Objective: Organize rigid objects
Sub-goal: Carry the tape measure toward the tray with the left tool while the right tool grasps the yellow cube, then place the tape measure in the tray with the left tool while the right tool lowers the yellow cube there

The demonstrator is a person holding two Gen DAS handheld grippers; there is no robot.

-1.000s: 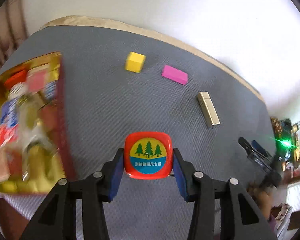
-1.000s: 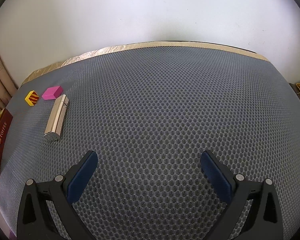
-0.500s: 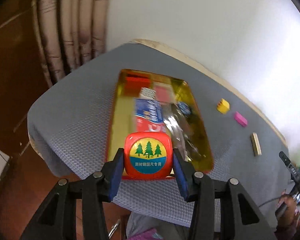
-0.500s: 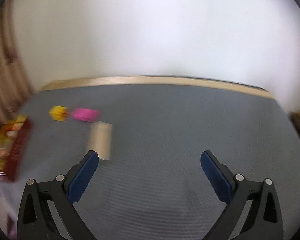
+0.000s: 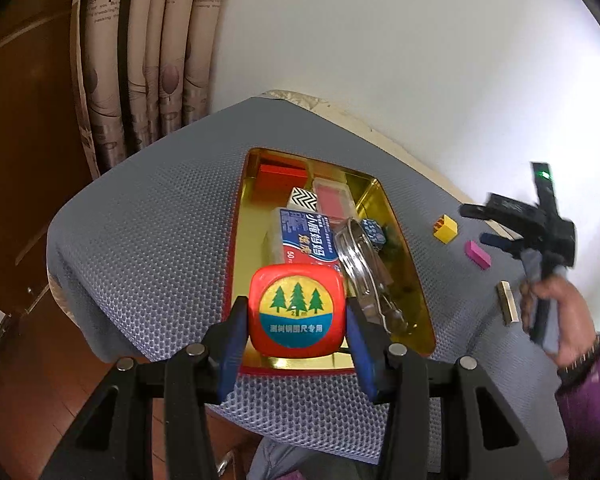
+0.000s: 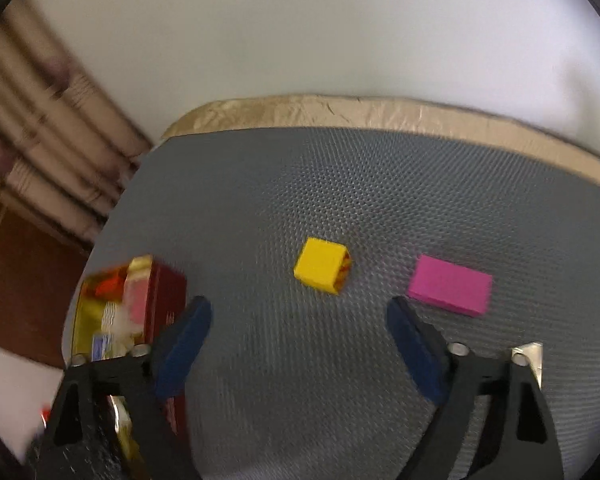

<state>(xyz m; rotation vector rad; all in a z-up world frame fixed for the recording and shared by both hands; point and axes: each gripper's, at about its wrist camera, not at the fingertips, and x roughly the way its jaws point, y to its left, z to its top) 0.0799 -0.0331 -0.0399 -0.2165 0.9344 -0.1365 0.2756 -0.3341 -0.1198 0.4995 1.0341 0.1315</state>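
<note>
My left gripper (image 5: 294,338) is shut on a red tape measure (image 5: 297,314) with a tree label and holds it above the near end of a gold-lined red tin (image 5: 236,248). The tin holds a toothpaste box (image 5: 306,240), a red box, a clear case and a shiny metal piece. My right gripper (image 6: 300,344) is open and empty, hovering over the grey mesh mat with a yellow block (image 6: 322,266) just ahead between its fingers. A pink block (image 6: 450,290) lies ahead to the right. The right gripper also shows in the left wrist view (image 5: 504,228).
A metallic lighter (image 5: 508,308) lies on the mat to the right of the tin; its corner shows behind my right finger (image 6: 534,354). The grey mat (image 5: 148,220) ends at a tan table edge by a white wall. Curtains hang at the far left.
My left gripper has moved closer over the tin with the tape measure. My right gripper has swung left toward the yellow and pink blocks, which now sit close in front of it.
</note>
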